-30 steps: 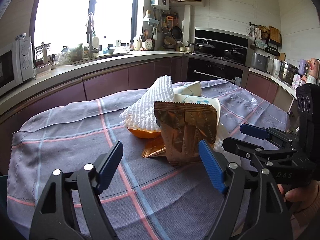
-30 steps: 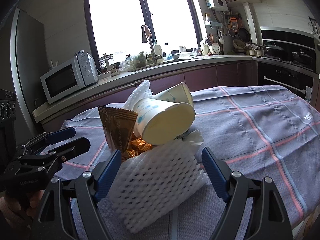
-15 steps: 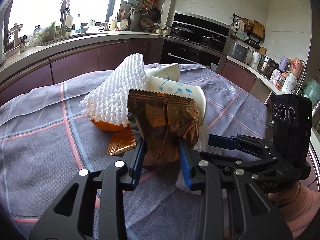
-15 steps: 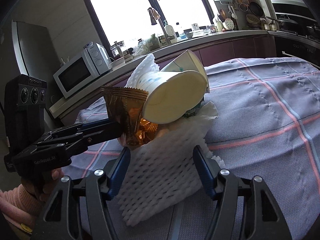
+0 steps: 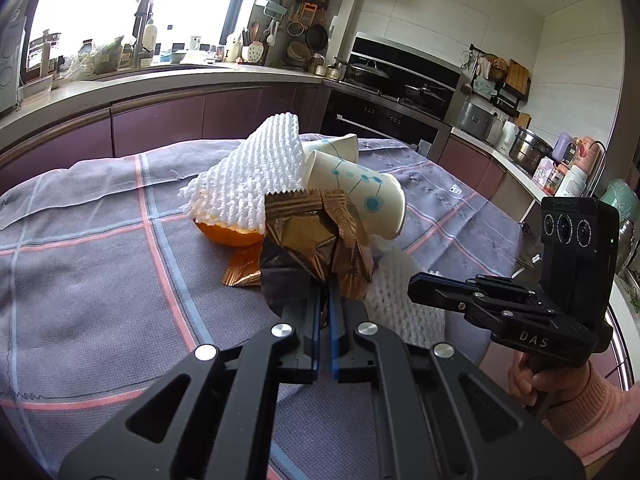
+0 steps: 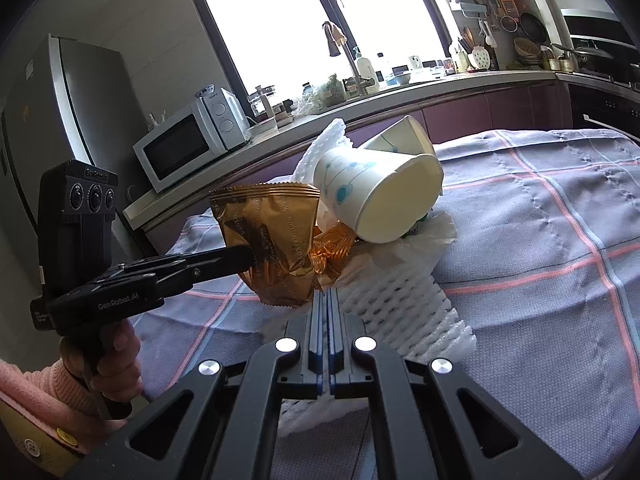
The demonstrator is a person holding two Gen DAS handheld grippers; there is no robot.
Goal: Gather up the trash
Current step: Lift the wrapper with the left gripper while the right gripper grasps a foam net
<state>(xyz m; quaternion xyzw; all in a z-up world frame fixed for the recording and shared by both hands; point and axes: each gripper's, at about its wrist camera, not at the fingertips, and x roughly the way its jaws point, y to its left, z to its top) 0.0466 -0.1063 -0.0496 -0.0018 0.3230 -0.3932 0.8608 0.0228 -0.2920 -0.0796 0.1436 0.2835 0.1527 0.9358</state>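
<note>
A trash pile lies on the checked tablecloth [image 5: 100,280]: a gold foil wrapper [image 5: 304,240], two white paper cups [image 5: 360,196] on their sides, an orange peel [image 5: 228,236] and two white foam nets. My left gripper [image 5: 325,292] is shut on the wrapper's lower edge; from the right wrist view its tip [image 6: 250,256] bites the wrapper [image 6: 272,232]. My right gripper [image 6: 327,294] is shut on the near foam net [image 6: 400,312], which bunches in between its fingers. In the left wrist view that gripper [image 5: 412,280] rests on this net [image 5: 400,308]. The cups [image 6: 380,200] lean over both.
A second foam net [image 5: 256,184] drapes over the peel, and a smaller gold wrapper [image 5: 240,270] lies flat beside it. A counter with a microwave [image 6: 188,144] and a fridge [image 6: 60,100] runs behind the table. An oven [image 5: 400,92] stands at the far right.
Both grippers went from wide open to shut. The left one closed in on the gold wrapper and crumpled it; the right one closed on the near foam net, which gathered inward.
</note>
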